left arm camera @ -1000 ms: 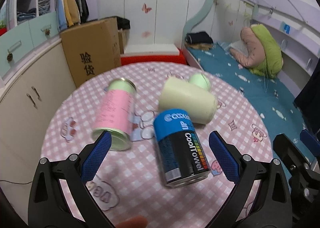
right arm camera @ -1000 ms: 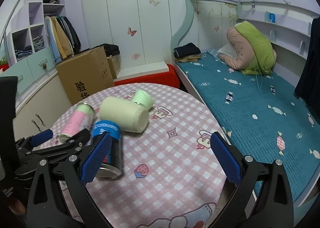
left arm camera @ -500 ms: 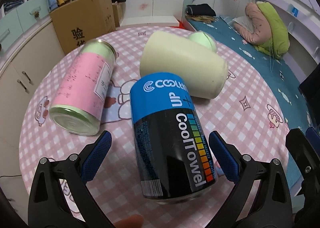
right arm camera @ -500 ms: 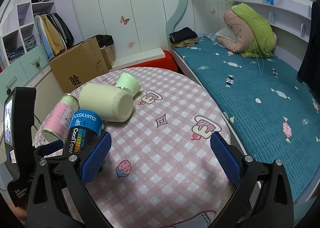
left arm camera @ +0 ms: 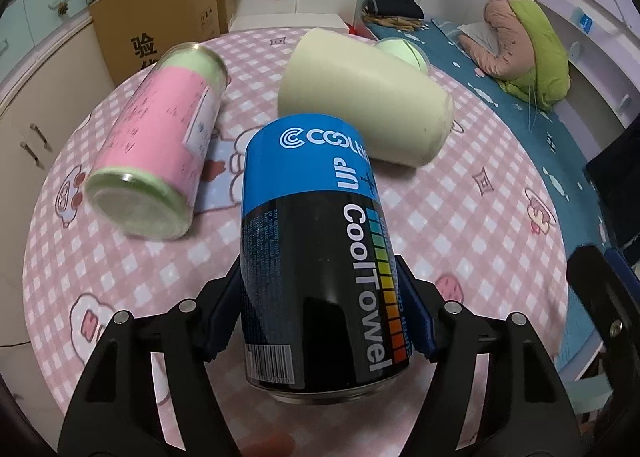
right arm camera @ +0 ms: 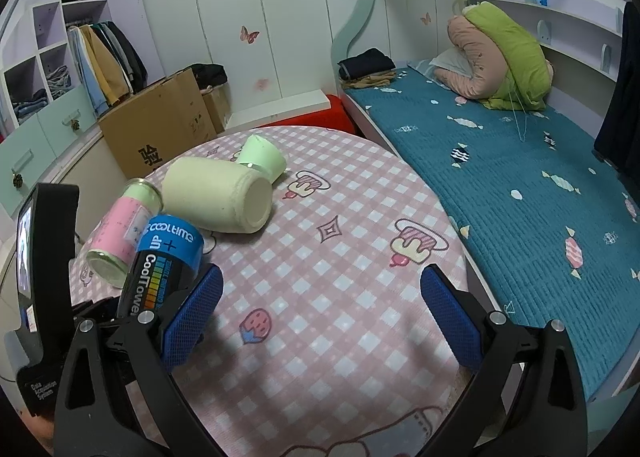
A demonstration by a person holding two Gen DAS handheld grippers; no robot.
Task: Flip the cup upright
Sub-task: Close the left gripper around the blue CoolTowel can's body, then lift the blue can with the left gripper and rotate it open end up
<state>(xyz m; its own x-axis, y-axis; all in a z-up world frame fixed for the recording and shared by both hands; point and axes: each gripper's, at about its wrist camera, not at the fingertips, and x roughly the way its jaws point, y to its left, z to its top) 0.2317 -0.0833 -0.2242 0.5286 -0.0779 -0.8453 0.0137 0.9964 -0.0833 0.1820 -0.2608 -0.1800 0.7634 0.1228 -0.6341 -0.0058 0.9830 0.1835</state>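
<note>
My left gripper (left arm camera: 324, 321) has closed in since half a second ago: its blue pads, then spread wide either side of the blue-and-black can (left arm camera: 316, 253), now press against the can's lower flanks near its open end, pinching it where it lies on the pink checked table (left arm camera: 480, 217). I judge this means the grasp is made and the tilt-up can begin. The can lies on its side, blue end pointing away from me, rim toward me.

My right gripper (right arm camera: 320, 313) hangs spread over bare cloth, holding nothing.

Close by, the pink-labelled jar (left arm camera: 160, 153) lies to the can's left, apart from it. The pale yellow cup (left arm camera: 368, 93) lies just beyond the can's far end, perhaps touching it; I cannot tell. A small green cup (right arm camera: 262, 157) sits behind that. Swinging the far end up risks nudging the yellow cup, I think.
</note>
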